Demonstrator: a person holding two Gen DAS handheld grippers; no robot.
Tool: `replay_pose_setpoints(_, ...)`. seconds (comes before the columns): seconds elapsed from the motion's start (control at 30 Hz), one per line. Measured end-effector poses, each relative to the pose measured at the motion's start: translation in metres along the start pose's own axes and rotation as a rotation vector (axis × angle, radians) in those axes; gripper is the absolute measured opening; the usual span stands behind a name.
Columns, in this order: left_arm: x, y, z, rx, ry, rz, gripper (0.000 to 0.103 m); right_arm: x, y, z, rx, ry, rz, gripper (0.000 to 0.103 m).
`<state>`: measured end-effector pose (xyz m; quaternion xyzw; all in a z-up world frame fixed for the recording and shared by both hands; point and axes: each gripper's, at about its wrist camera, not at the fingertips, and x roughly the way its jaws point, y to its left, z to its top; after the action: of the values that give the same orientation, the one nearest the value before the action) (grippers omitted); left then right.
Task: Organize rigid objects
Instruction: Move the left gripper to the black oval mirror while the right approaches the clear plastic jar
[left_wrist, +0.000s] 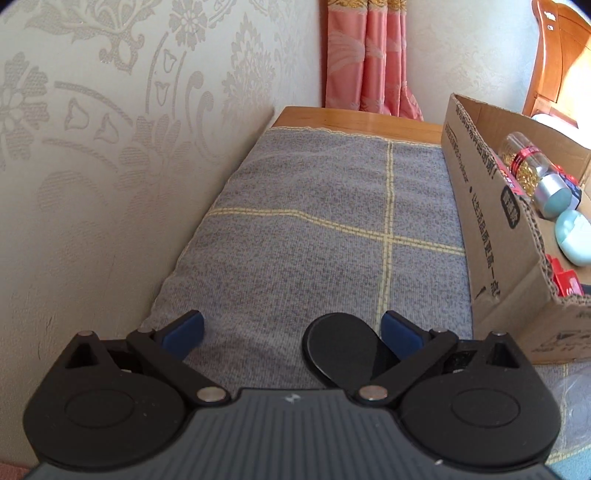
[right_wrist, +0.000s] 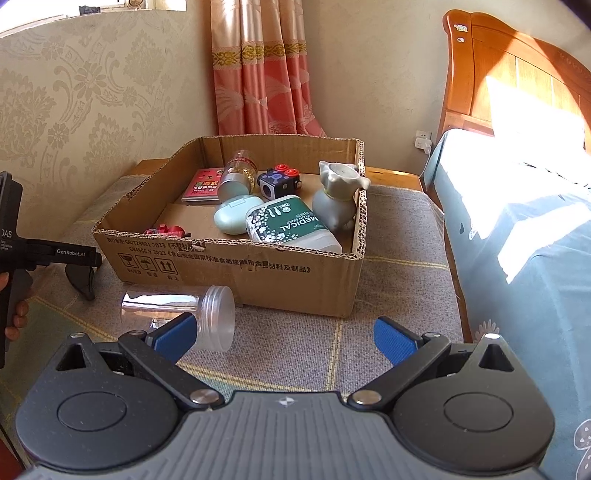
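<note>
Your left tool is nearest in the left wrist view, its blue pads spread wide with nothing between them, over the grey cloth that covers the bench. A dark oval disc sits just inside the right-hand pad; you can't tell from here whether it is part of the tool. To your right stands the cardboard box, and over its wall you see a gold-filled bottle and a mint case

From the right wrist view, your right tool is also released, fingers wide apart. A clear plastic jar lies on its side on the cloth, just in front of the box and close to the left finger. Inside the box lie a green cotton-swab pack, a grey ceramic figure, a black cube and a red booklet
</note>
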<state>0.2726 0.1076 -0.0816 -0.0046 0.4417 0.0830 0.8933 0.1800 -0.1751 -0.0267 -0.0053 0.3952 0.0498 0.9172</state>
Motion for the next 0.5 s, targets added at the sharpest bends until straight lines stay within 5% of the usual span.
replay_pose_setpoints(0.27, -0.018, 0.006, -0.024, -0.027, 0.020, -0.049, 0.102, 0.009, 0.024, -0.008, -0.060, 0.028, 0.091, 0.103)
replay_pose_setpoints(0.5, -0.029, 0.017, -0.039, -0.034, 0.014, -0.022, 0.102, 0.009, 0.046, -0.007, -0.111, 0.015, 0.120, 0.103)
